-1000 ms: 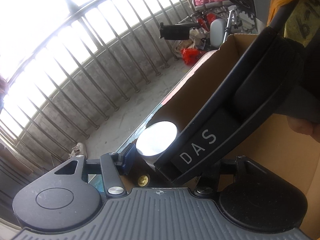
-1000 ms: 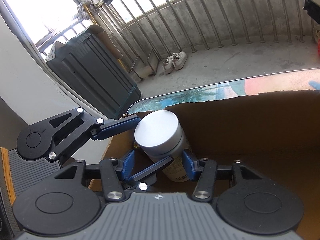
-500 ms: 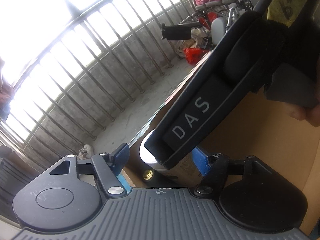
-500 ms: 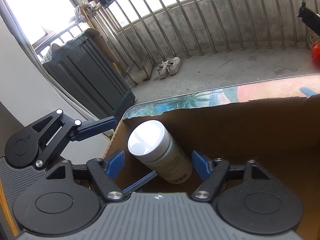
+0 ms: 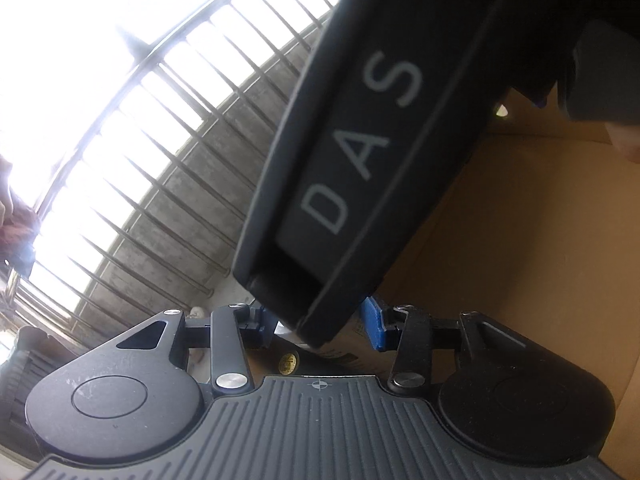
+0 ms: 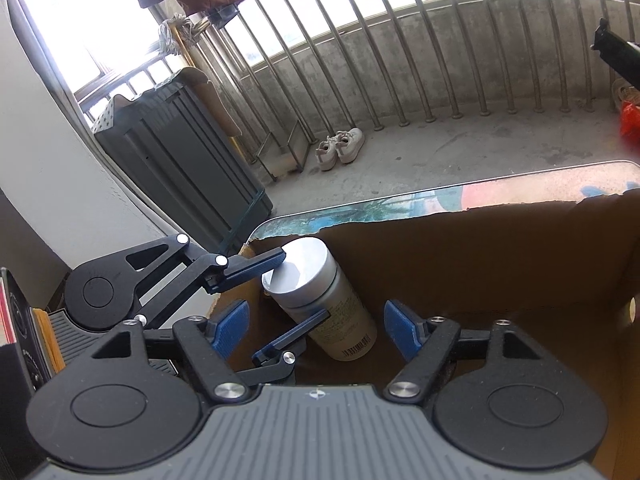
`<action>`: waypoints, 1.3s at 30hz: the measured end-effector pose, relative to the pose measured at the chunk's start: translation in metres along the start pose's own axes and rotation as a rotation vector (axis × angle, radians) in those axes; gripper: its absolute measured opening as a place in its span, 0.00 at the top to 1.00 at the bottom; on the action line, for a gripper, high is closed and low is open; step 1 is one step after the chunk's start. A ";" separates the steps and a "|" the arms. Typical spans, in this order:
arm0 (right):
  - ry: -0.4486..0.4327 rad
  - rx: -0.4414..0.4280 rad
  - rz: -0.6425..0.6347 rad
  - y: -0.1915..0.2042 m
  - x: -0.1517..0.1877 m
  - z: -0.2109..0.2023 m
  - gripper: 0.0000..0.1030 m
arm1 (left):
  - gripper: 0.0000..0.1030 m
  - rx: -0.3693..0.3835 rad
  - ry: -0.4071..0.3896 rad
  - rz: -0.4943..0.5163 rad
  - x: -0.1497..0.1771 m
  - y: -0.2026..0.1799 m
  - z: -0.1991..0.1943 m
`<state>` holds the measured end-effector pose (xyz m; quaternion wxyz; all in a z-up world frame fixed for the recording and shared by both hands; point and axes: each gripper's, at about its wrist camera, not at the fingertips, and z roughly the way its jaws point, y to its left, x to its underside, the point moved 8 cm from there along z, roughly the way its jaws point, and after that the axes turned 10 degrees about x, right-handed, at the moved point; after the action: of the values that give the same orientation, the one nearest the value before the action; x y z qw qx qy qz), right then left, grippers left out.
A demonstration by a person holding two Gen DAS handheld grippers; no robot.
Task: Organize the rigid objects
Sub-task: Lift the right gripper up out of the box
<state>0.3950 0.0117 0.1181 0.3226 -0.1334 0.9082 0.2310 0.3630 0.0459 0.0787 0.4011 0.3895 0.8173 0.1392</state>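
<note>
Bottle [image 6: 320, 296] leans in the box [image 6: 500, 264]; right gripper [image 6: 316, 330] gapes clear, left gripper [image 6: 290, 292] seemingly pinching it, jaws just closing.

Sunlit balcony: concrete floor [image 6: 460, 152], white sneakers [image 6: 340, 148] below curved metal railing [image 6: 400, 48], dark cabinet [image 6: 180, 160] left of railing.
</note>
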 end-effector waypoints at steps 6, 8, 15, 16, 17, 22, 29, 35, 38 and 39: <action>0.003 0.002 0.005 -0.001 0.003 -0.005 0.25 | 0.53 -0.018 0.012 0.028 -0.005 -0.003 -0.003; 0.002 0.005 0.009 0.000 0.002 -0.008 0.25 | 0.48 -0.012 -0.009 0.000 -0.008 -0.002 -0.009; -0.024 0.008 -0.002 0.009 -0.001 -0.029 0.25 | 0.42 -0.027 -0.026 -0.010 -0.013 -0.001 -0.050; -0.031 0.004 -0.004 0.011 -0.001 -0.036 0.25 | 0.42 -0.039 -0.031 -0.018 -0.013 0.000 -0.059; -0.037 0.002 -0.005 0.013 -0.001 -0.042 0.25 | 0.41 -0.048 -0.038 -0.034 -0.013 0.001 -0.069; -0.083 -0.014 -0.033 0.022 0.000 -0.082 0.25 | 0.37 -0.041 -0.124 -0.171 -0.010 0.003 -0.135; -0.148 -0.058 -0.052 0.033 0.019 -0.147 0.25 | 0.35 0.049 -0.251 -0.287 0.014 -0.041 -0.219; -0.196 -0.037 -0.097 0.022 0.066 -0.187 0.25 | 0.32 0.202 -0.356 -0.457 0.044 -0.106 -0.223; -0.202 -0.032 -0.089 0.008 0.098 -0.196 0.25 | 0.32 0.267 -0.377 -0.501 0.053 -0.131 -0.223; -0.203 -0.029 -0.086 0.002 0.109 -0.199 0.25 | 0.32 0.278 -0.384 -0.504 0.054 -0.137 -0.222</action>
<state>0.2077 -0.0973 0.1846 0.4205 -0.1529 0.8608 0.2424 0.1011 0.0147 0.1168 0.5126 0.2453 0.8085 -0.1526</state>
